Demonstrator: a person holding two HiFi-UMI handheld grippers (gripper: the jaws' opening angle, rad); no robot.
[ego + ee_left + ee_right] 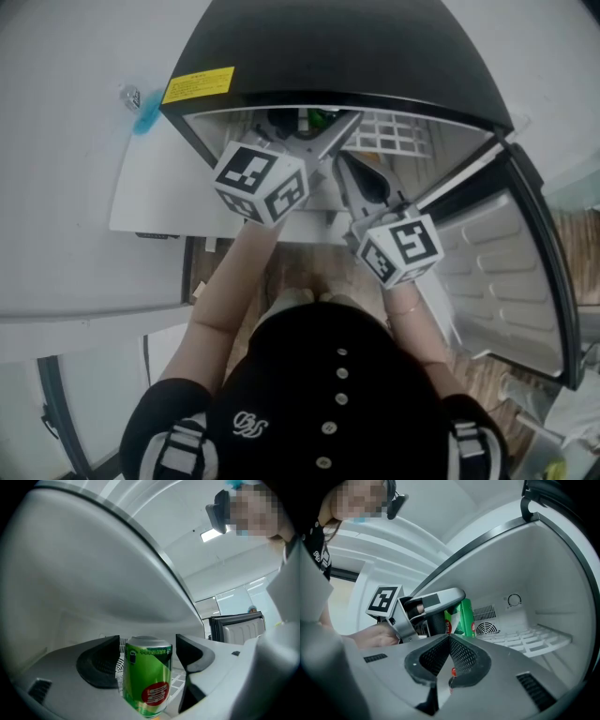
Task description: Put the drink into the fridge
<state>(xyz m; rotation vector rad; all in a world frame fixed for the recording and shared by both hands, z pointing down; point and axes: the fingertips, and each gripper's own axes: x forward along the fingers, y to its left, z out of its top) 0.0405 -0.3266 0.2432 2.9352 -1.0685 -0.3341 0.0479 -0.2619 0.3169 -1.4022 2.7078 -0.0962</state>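
fridge open, door swung out to the fridge's right so both arms can reach in. wire shelf inside the fridge is the likely landing spot. left tongs are deep inside the fridge, jaws apart with a thin gap either side of the green can, bracketing rather than clamping it. can is upright, slightly tilted, probably on the shelf; its base is cut off. right tongs sit at the fridge mouth, pressed together, empty, just clear of the work.
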